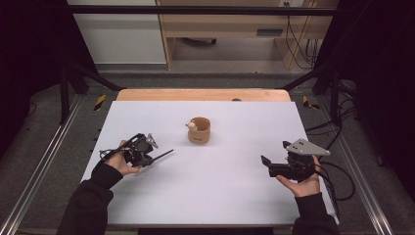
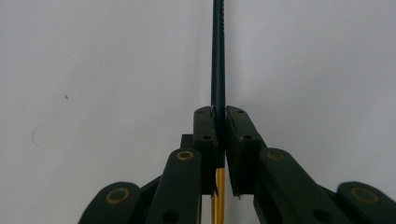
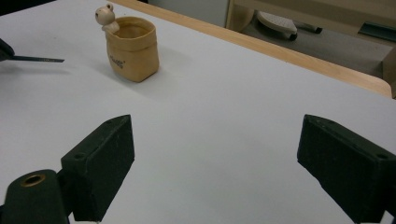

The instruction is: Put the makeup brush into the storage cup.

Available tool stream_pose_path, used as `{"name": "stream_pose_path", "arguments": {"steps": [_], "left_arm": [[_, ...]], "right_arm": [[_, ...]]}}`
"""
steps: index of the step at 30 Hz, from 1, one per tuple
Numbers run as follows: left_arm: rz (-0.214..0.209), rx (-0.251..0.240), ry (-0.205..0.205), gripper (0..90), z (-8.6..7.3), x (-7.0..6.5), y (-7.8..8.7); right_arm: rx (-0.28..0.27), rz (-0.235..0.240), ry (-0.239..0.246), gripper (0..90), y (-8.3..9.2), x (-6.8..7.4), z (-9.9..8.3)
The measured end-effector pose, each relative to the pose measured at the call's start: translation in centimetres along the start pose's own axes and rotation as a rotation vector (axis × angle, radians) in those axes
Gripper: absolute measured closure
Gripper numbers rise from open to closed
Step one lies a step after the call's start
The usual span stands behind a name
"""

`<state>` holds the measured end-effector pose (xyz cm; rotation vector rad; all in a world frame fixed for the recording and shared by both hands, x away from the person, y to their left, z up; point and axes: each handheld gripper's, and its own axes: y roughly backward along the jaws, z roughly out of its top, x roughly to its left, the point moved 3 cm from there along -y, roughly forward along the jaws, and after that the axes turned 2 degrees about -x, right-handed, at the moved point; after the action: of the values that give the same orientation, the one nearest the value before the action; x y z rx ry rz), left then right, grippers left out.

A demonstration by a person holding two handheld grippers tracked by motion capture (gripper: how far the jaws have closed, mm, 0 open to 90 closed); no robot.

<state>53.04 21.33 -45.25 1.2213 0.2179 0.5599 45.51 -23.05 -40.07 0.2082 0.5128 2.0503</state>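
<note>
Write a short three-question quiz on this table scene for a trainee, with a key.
1. True or false: the left gripper is shut on the pencil.
2. How do the jaws of the right gripper stand? A) wide apart with nothing between them B) closed on the cup C) closed on a cloth
3. What sits on the rim of the tan cup?

Key:
1. True: the pads press on the pencil from both sides, and its dark shaft sticks out ahead over the white table.
2. A.
3. A small pale figurine.
</note>
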Motion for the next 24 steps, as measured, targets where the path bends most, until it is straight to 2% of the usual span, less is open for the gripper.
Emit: {"name": "stream_pose_path", "arguments": {"steps": [6, 12, 16, 24], "left_arm": [[0.008, -0.027, -0.049, 82.4, 1.2, -1.2, 1.5], [0.016, -0.075, -0.104, 82.4, 2.6, -2.8, 3.1], [0.014, -0.101, -0.138, 82.4, 3.6, -4.0, 4.2], [-0.005, -0.116, -0.199, 82.5, 5.5, -6.1, 5.8]], "right_arm": [[-0.003, 0.002, 0.026, 11.1, 0.1, 0.4, 0.3], [-0.002, 0.017, 0.060, 11.6, 0.2, 0.9, 0.7], [0.008, 0.027, 0.101, 12.7, 0.0, 1.5, 0.9], [0.027, 0.061, 0.177, 16.0, -0.7, 2.8, 1.5]]}}
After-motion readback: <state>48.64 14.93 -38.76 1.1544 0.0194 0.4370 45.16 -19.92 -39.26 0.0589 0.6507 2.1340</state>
